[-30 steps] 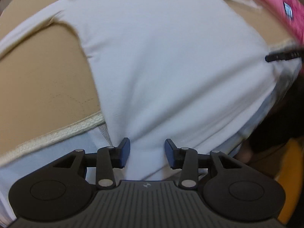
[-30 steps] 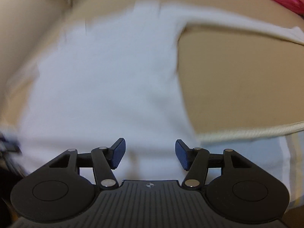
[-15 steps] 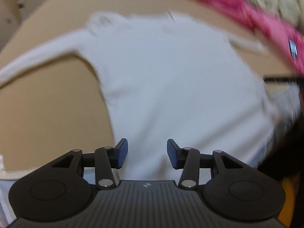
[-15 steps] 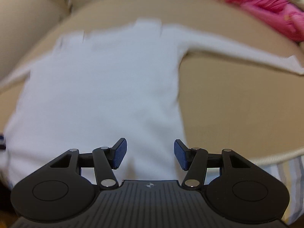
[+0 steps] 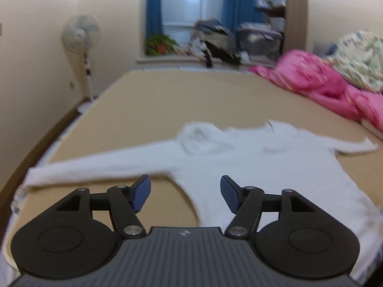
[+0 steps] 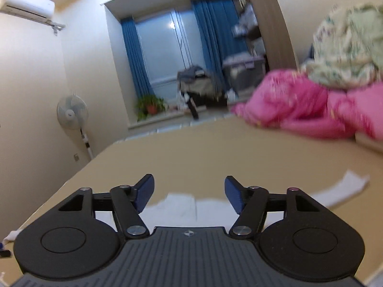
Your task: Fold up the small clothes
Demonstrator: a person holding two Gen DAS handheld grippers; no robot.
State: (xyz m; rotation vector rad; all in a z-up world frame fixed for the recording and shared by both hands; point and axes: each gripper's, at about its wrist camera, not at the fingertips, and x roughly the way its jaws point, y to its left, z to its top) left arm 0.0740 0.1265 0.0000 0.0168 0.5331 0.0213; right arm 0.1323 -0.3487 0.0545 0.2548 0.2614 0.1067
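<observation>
Shirt: white long-sleeved shirt flat on tan sheet, sleeves at 9 and 3 o'clock.
Left gripper: jaws opening, empty.
Right gripper: jaws opening, empty.

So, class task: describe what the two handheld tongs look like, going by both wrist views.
Both match. The left tongs and right tongs have blue pads on black linkage arms with silver pivot pins. Each has two rounded black housings with a circular recess, flanking a ribbed grey centre plate bearing a small round emblem. No cables, hands or sleeves show.
</observation>
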